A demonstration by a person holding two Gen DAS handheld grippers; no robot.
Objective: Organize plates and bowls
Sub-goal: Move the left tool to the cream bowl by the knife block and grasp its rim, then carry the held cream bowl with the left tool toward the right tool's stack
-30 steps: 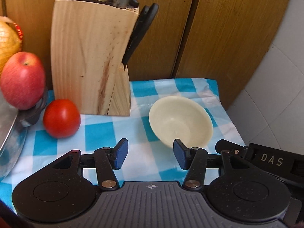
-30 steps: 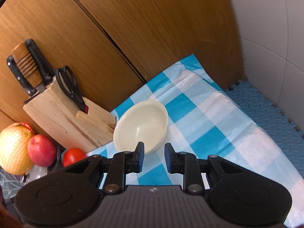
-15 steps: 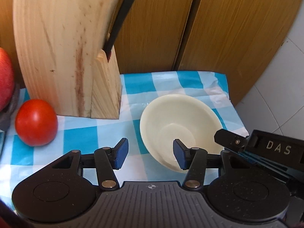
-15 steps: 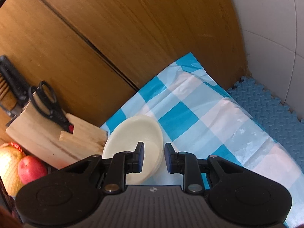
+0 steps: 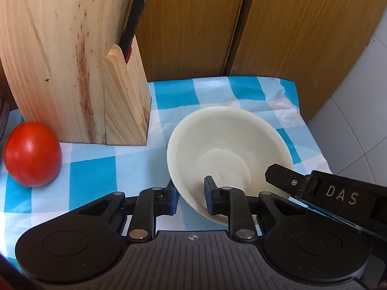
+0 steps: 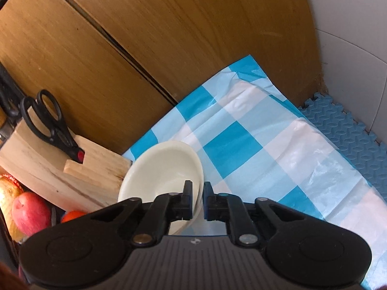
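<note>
A cream bowl (image 5: 227, 149) sits on the blue-and-white checked cloth (image 5: 92, 174) that covers the worktop, toward the back right corner, close to the wooden cupboard doors (image 5: 290, 29). The cloth's right edge lies not far beyond the bowl, and past that edge a blue foam mat (image 6: 343, 125) shows lower down in the right wrist view.

Both grippers are on the bowl's near rim. The left gripper (image 5: 189, 197) straddles the rim on the bowl's left side — one finger outside the wall, the other inside the hollow. Its blue pads (image 5: 174, 197) stand close to the wall on either side, but whether they actually press it cannot be told from here. The right gripper (image 6: 197, 199) has its fingers drawn close together with the bowl's right-hand wall between them, clenched on the rim; its black body, marked DAS, also reaches in from the right in the left wrist view.

Just left of the bowl, apart from it, stands a pale wooden knife block (image 5: 72, 58) at the back edge of the cloth, with black scissors (image 6: 52, 125) slotted into its side pocket. A red tomato (image 5: 32, 154) lies on the cloth in front of the block's left corner, well apart from the bowl. Farther left, in the right wrist view, a red apple (image 6: 30, 213) sits beside a netted yellow fruit (image 6: 7, 191).
</note>
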